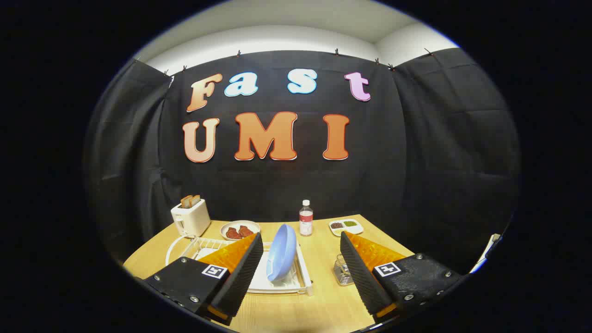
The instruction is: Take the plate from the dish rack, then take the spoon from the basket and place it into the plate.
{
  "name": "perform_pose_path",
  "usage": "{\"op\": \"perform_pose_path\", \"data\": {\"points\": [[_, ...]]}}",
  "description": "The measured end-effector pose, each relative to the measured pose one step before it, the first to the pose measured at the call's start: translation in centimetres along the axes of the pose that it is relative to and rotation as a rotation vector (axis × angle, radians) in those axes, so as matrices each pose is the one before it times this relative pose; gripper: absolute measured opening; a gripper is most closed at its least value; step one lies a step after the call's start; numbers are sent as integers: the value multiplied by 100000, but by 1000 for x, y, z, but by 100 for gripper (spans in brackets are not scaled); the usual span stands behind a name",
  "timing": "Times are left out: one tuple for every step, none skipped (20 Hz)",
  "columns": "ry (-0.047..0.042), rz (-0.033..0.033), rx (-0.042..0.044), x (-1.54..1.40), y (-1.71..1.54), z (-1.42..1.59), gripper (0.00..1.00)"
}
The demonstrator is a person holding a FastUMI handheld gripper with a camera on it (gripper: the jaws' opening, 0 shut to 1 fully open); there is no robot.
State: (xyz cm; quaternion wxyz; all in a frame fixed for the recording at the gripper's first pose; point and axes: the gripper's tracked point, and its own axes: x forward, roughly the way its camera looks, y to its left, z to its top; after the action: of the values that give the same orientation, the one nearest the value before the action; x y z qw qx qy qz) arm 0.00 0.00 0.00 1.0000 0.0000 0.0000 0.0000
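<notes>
Between the wide gripper (pixel 301 245) fingers, one plate (pixel 282 252) stands in one dish rack (pixel 303 273).

table (pixel 319 259) | dish rack (pixel 277 283) | toaster (pixel 190 218) | bottle (pixel 305 218) | basket (pixel 342 273), probably

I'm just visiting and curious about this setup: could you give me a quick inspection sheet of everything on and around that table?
Surface: wooden table, tidy.
Job's things: blue plate standing on edge in the white dish rack; wire basket beside the rack; spoon not made out.
Clutter: toaster with toast, plate of food, bottle, divided dish.
Claw: claw open, fingers either side of the blue plate, not touching.
Cables: white cord from the toaster.
Surroundings: black cloth wall.
</notes>
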Motion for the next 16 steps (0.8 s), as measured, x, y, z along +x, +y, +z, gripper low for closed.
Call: {"op": "perform_pose_path", "data": {"points": [[127,1152,-137,-100,484,356,100],[-446,966,-417,-110,276,515,100],[-793,828,-603,105,147,495,100],[-1070,684,-459,119,69,497,100],[-865,613,-153,268,0,364,100],[-257,796,-106,203,110,168,100],[-452,521,-102,161,10,148,100],[-560,-101,-212,221,-91,180,100],[-155,-484,-159,199,-204,60,100],[870,-282,42,224,-122,-242,100],[1212,331,334,167,70,-413,100],[906,743,458,124,96,-220,100],[315,679,385,82,32,25,100],[194,799,2,312,-75,-19,100],[113,758,-234,262,-10,-188,100],[753,466,-329,425,-109,-260,100]]}}
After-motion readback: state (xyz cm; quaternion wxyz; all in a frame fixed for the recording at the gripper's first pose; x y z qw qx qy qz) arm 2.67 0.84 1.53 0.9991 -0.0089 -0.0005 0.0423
